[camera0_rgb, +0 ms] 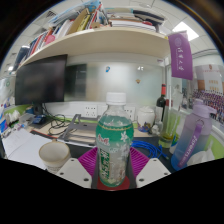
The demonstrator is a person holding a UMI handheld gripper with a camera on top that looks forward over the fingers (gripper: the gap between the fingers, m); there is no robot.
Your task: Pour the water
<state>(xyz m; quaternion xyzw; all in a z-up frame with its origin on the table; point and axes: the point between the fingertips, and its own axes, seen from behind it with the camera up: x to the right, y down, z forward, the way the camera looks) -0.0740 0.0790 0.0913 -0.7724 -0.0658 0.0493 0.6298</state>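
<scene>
Claw point(113, 178) holds a bottle point(114, 143) upright between its fingers, pink pads pressed to either side; green label, white cap; white cup point(54, 153) on the desk point(25, 150) just beside it; monitor point(41, 82) beyond; shelf point(100, 42) of books above.

Looks like an office or study desk setup. There's a dark monitor point(42, 80) on the desk, a shelf point(95, 42) overhead crammed with books point(70, 24), and tangled cables point(58, 125) by the wall.
</scene>
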